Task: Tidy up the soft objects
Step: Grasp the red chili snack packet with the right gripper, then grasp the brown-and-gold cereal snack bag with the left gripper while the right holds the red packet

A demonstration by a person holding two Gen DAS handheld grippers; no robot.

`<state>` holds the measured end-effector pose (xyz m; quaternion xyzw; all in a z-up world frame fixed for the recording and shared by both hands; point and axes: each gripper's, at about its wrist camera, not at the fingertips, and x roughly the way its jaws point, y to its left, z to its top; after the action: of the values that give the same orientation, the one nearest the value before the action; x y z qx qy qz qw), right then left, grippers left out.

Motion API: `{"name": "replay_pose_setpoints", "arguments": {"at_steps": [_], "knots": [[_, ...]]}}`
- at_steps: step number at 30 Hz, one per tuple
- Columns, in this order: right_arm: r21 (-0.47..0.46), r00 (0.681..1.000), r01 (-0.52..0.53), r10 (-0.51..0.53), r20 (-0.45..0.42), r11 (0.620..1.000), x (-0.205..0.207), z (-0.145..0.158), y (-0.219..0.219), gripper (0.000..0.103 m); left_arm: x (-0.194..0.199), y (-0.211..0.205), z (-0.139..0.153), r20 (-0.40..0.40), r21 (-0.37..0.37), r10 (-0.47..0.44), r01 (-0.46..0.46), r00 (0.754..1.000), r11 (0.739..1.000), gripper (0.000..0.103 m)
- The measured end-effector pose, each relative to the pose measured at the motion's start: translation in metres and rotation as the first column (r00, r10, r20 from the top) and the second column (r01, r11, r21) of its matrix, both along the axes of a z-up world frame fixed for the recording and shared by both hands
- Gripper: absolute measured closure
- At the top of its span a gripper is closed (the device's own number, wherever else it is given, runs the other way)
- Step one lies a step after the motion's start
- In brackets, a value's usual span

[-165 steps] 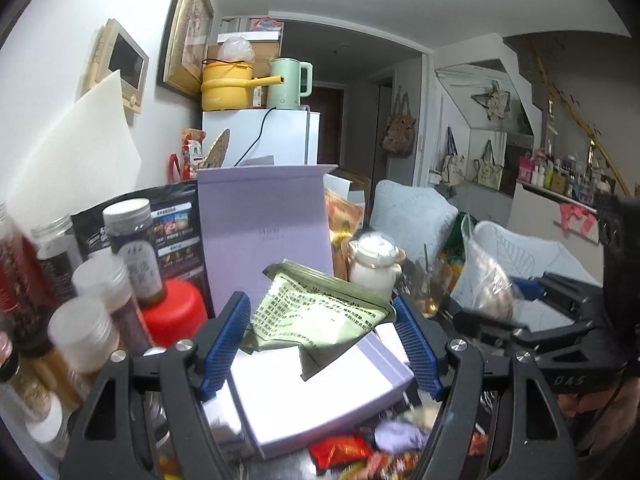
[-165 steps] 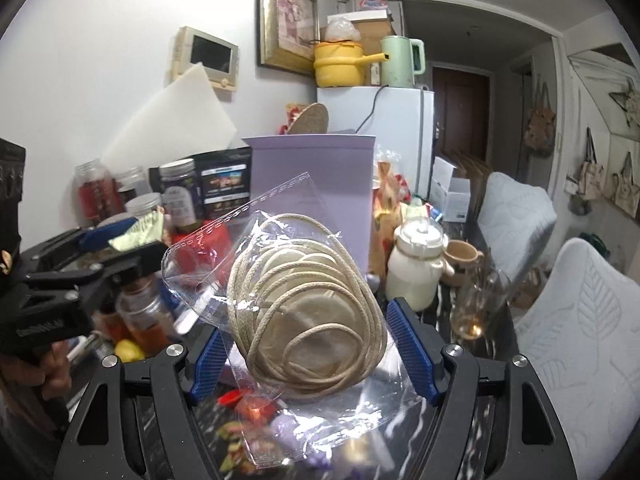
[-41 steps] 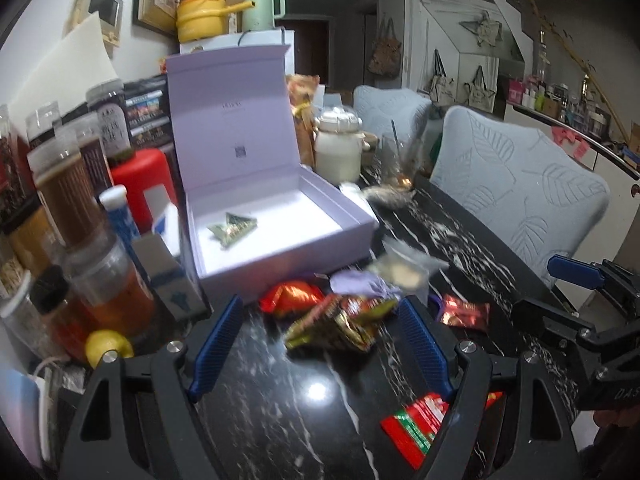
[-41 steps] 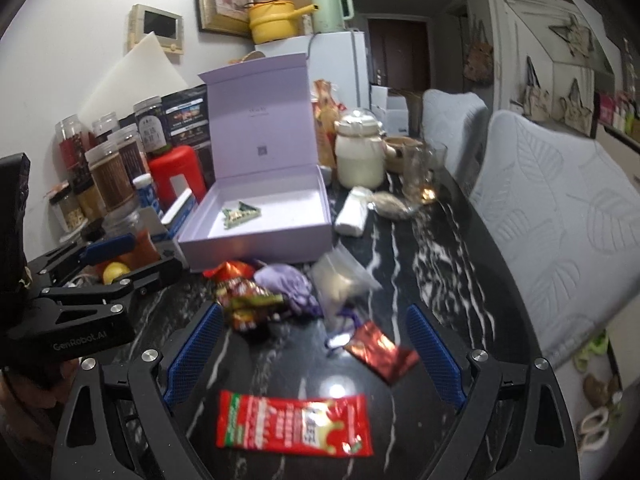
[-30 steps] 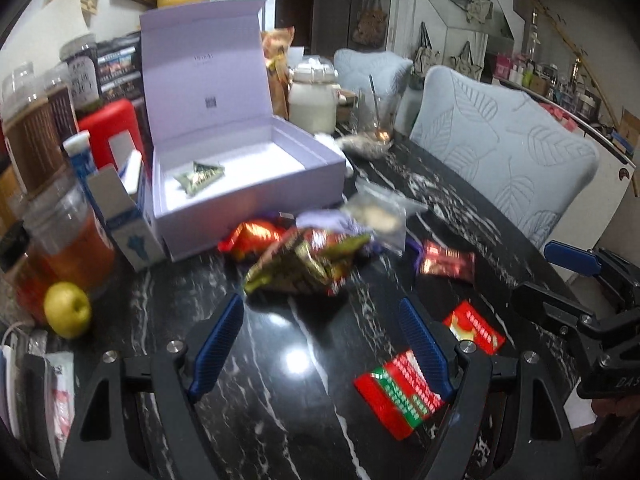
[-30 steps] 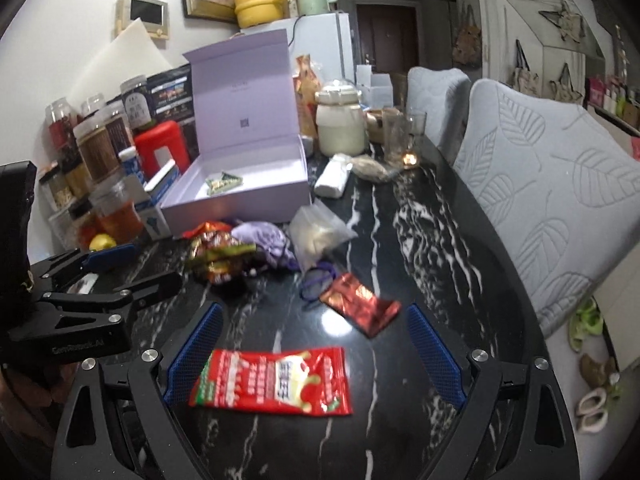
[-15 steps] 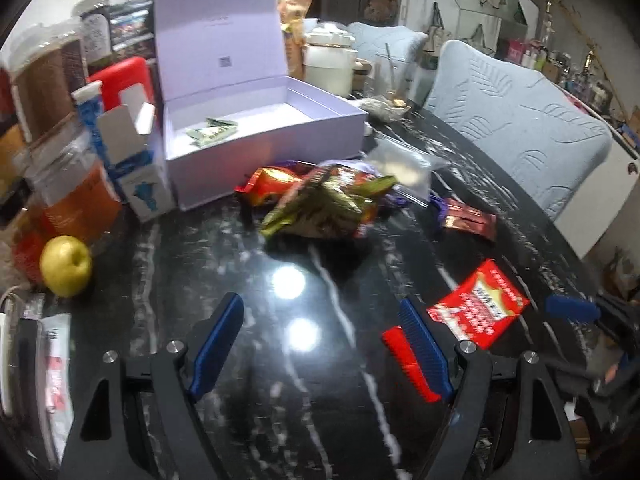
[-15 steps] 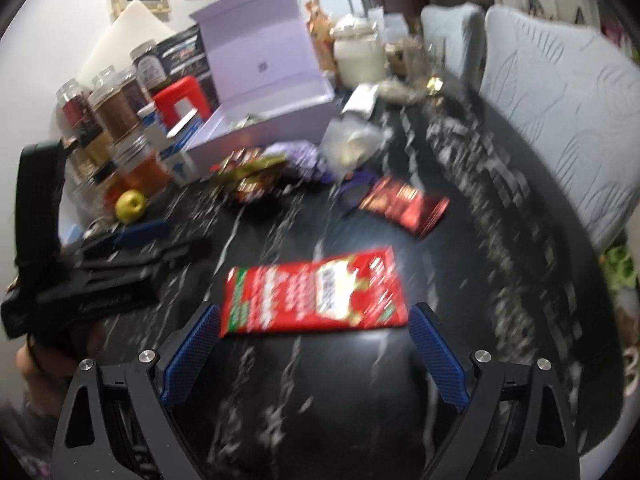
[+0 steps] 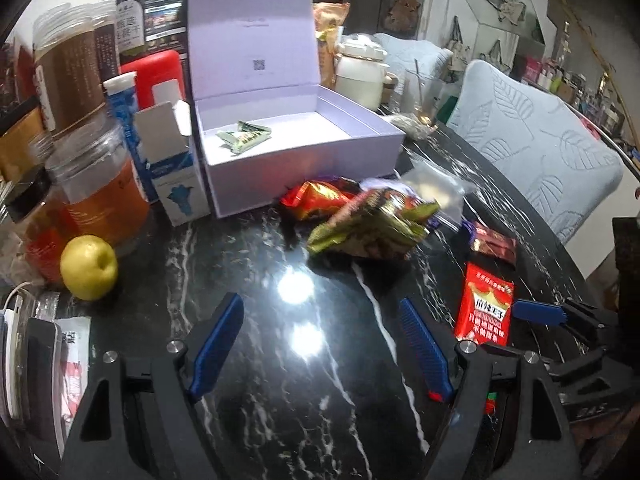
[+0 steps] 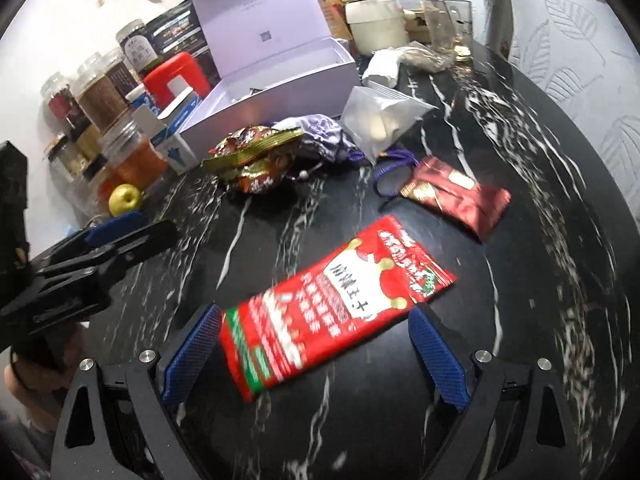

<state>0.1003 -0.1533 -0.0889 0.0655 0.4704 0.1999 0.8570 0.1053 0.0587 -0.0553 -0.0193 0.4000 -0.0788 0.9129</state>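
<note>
The open lilac box (image 9: pixel 304 160) stands at the back of the black marble table, with a green packet (image 9: pixel 244 138) inside. In front of it is a pile of snack packets (image 9: pixel 372 224), a purple pouch (image 10: pixel 320 136) and a clear bag (image 10: pixel 380 116). A dark red packet (image 10: pixel 456 196) lies to the right. A large red packet (image 10: pixel 340 296) lies flat between the fingers of my open right gripper (image 10: pixel 316 320), which hangs low over it. My left gripper (image 9: pixel 320 320) is open and empty above bare table; it also shows in the right wrist view (image 10: pixel 156 228).
Jars (image 9: pixel 72 76), a red canister (image 9: pixel 156 68), a blue-and-white carton (image 9: pixel 176 168) and a yellow-green apple (image 9: pixel 89 267) crowd the left. A white pot (image 10: pixel 374 20) and a glass (image 10: pixel 440 20) stand behind. Pale chairs (image 9: pixel 532 160) border the table's right edge.
The green packet is now in the box and both grippers are empty. The right gripper has dropped and tipped down until the large red packet lies between its fingers. The left gripper drew back.
</note>
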Motion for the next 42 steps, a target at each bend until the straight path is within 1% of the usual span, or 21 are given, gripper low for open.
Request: {"name": "replay_pose_setpoints", "arguments": {"at_steps": [4,7,9,13,14,15,16,18,21,23,26,31,34,38,41,42], "knots": [[-0.03,1.0,-0.021,0.021,0.006,0.999,0.012,0.0,0.015,0.007,0.005,0.01,0.007,0.029,-0.017,0.036,-0.036,0.999,0.999,0.023],[-0.054,0.999,-0.025,0.026,0.021,0.998,0.017,0.0,0.027,0.007,0.011,0.011,0.012,0.043,-0.026,0.036,-0.035,0.998,0.999,0.023],[-0.089,0.999,-0.028,0.031,0.034,0.996,0.019,-0.001,0.034,0.007,0.017,0.011,0.015,0.049,-0.029,0.037,-0.036,0.998,0.999,0.023],[-0.222,0.995,-0.049,0.068,0.078,0.974,0.014,-0.007,0.049,0.008,0.028,0.002,0.015,0.045,-0.021,0.016,-0.015,0.999,1.0,0.023],[-0.281,0.992,-0.045,0.076,0.099,0.959,0.011,-0.01,0.053,0.014,0.031,-0.001,0.014,0.041,-0.021,0.006,-0.005,0.999,1.0,0.023],[-0.294,0.99,-0.043,0.08,0.115,0.955,0.009,-0.01,0.053,0.017,0.034,-0.004,0.013,0.035,-0.025,-0.004,0.005,0.999,1.0,0.023],[-0.283,0.99,-0.036,0.073,0.119,0.958,0.008,-0.01,0.05,0.021,0.036,-0.007,0.013,0.031,-0.029,-0.011,0.012,0.999,1.0,0.023],[-0.283,0.99,-0.019,0.057,0.129,0.959,0.006,-0.008,0.043,0.038,0.039,-0.012,0.011,0.022,-0.041,-0.031,0.032,0.999,0.999,0.023],[-0.28,0.99,-0.024,0.062,0.128,0.96,0.004,-0.005,0.031,0.049,0.044,-0.022,0.008,0.011,-0.06,-0.067,0.068,0.998,0.996,0.023],[-0.27,0.99,-0.04,0.076,0.123,0.962,0.002,-0.004,0.023,0.053,0.047,-0.029,0.007,0.006,-0.062,-0.088,0.088,0.996,0.994,0.023],[-0.243,0.992,-0.037,0.064,0.106,0.969,0.0,-0.001,0.012,0.055,0.053,-0.042,0.004,-0.007,-0.067,-0.128,0.128,0.992,0.99,0.023],[-0.187,0.996,0.001,0.016,0.089,0.982,0.003,0.002,-0.012,0.055,0.067,-0.055,-0.008,-0.055,-0.065,-0.148,0.144,0.987,0.987,0.023],[-0.173,0.996,0.025,-0.01,0.085,0.985,0.004,0.003,-0.024,0.055,0.074,-0.058,-0.015,-0.08,-0.052,-0.137,0.134,0.987,0.99,0.023],[-0.166,0.996,0.048,-0.035,0.085,0.985,0.008,0.004,-0.034,0.055,0.086,-0.061,-0.028,-0.14,-0.041,-0.119,0.114,0.983,0.993,0.023],[-0.173,0.995,0.05,-0.035,0.09,0.984,0.008,0.003,-0.035,0.055,0.089,-0.064,-0.031,-0.138,-0.013,-0.109,0.108,0.984,0.994,0.023],[-0.175,0.995,0.05,-0.034,0.091,0.983,0.009,0.003,-0.035,0.055,0.089,-0.064,-0.032,-0.131,-0.016,-0.111,0.11,0.985,0.994,0.023]]}}
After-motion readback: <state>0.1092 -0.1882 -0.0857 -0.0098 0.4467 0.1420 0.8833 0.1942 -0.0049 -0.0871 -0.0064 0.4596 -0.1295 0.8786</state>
